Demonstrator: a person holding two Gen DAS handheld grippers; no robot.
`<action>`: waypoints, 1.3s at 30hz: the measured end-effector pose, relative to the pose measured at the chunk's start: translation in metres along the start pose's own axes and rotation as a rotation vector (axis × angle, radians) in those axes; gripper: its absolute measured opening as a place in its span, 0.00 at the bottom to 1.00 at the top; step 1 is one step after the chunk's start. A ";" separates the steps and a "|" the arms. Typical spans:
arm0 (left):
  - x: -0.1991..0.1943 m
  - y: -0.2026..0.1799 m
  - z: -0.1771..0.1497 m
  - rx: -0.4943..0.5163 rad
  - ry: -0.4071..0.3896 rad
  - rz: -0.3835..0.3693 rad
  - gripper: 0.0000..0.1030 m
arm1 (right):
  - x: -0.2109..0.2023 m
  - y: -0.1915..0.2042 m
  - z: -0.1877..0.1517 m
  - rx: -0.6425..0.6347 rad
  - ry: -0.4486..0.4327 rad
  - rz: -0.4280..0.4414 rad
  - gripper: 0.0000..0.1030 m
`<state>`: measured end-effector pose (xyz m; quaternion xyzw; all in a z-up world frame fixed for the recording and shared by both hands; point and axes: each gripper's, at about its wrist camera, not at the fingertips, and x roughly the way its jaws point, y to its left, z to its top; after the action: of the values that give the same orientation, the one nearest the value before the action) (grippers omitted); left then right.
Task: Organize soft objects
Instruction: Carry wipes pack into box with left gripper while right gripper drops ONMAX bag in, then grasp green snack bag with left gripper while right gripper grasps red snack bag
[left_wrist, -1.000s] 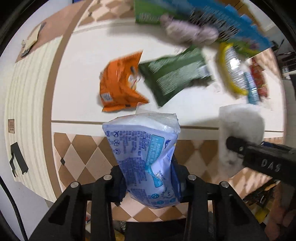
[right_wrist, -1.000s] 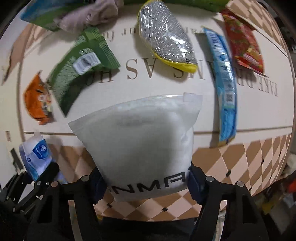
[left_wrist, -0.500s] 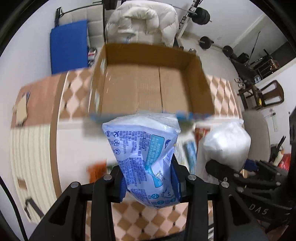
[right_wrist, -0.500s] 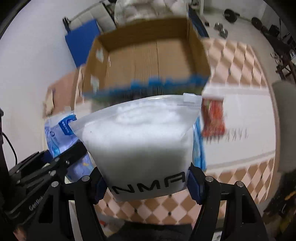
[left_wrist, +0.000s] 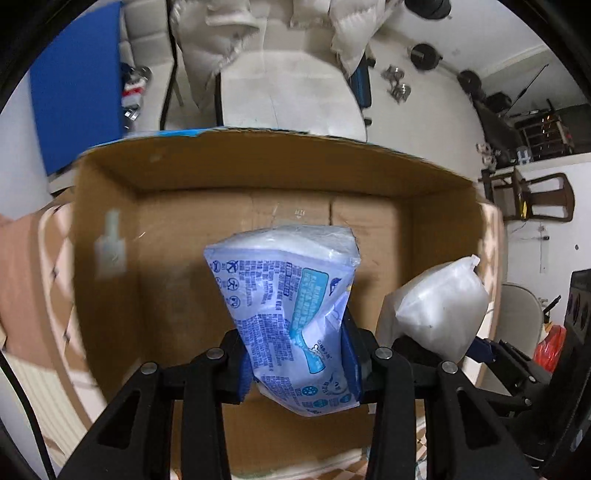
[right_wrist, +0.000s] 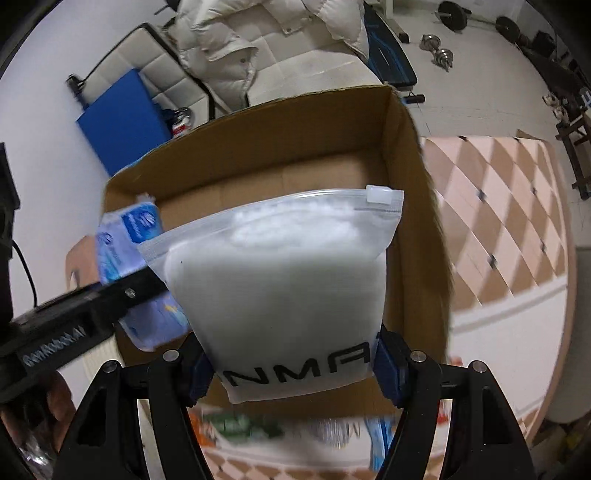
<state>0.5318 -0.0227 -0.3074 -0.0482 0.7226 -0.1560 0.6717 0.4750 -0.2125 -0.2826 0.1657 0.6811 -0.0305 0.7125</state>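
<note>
My left gripper (left_wrist: 297, 363) is shut on a blue-and-white printed soft pack (left_wrist: 291, 306) and holds it above the open cardboard box (left_wrist: 110, 295). My right gripper (right_wrist: 295, 363) is shut on a white zip bag (right_wrist: 288, 280) with black letters, also above the box (right_wrist: 413, 206), at its right side. The zip bag (left_wrist: 439, 310) shows at the right in the left wrist view. The blue pack (right_wrist: 129, 236) and the left gripper show at the left in the right wrist view. The box floor that shows is bare.
Several snack packets (right_wrist: 243, 424) lie blurred on the surface below the box's near wall. A white padded chair with a jacket (left_wrist: 291, 74) stands behind the box. A blue mat (right_wrist: 122, 122) leans at the back left. Checkered floor (right_wrist: 498, 221) lies to the right.
Both grippers have swung up from the table of snack packets and forward over the cardboard box, each still holding its bag. The box now fills both views.
</note>
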 end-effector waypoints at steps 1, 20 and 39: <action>0.010 0.002 0.006 -0.004 0.019 -0.007 0.35 | 0.010 -0.001 0.009 0.007 0.010 -0.006 0.71; 0.035 0.013 0.032 -0.027 0.102 -0.002 0.89 | 0.087 0.016 0.065 -0.104 0.128 -0.086 0.84; -0.102 0.009 -0.088 0.015 -0.284 0.253 0.98 | -0.025 0.055 -0.011 -0.231 -0.093 -0.134 1.00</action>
<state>0.4554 0.0280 -0.2084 0.0265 0.6196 -0.0676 0.7816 0.4771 -0.1624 -0.2479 0.0350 0.6559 -0.0070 0.7540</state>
